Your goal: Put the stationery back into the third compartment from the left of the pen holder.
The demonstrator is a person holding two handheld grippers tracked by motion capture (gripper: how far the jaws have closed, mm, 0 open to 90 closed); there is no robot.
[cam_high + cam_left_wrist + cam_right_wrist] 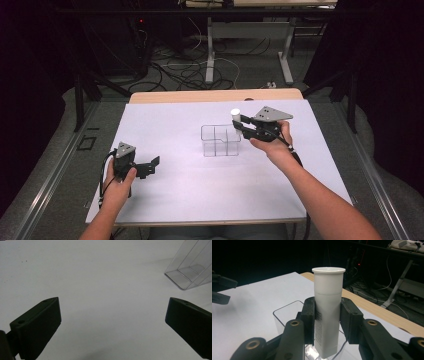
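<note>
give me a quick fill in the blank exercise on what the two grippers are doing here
1. The right gripper is shut on a white ____.
2. The tube is held ____, cap end up.
3. It is above the clear ____ on the table.
4. The left gripper has its jaws ____, with nothing between them.

Missing words: tube; upright; organizer; open

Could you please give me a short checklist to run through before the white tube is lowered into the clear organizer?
1. Grip: right gripper has both pads pressed on the white tube: ok.
2. Tube upright, cap end up: ok.
3. Tube above the clear organizer, near its right back corner: ok.
4. Which compartment lies beneath: cannot tell.
5. Left gripper open, apart from the organizer: ok.
6. Organizer standing flat on the white sheet: ok.
</note>
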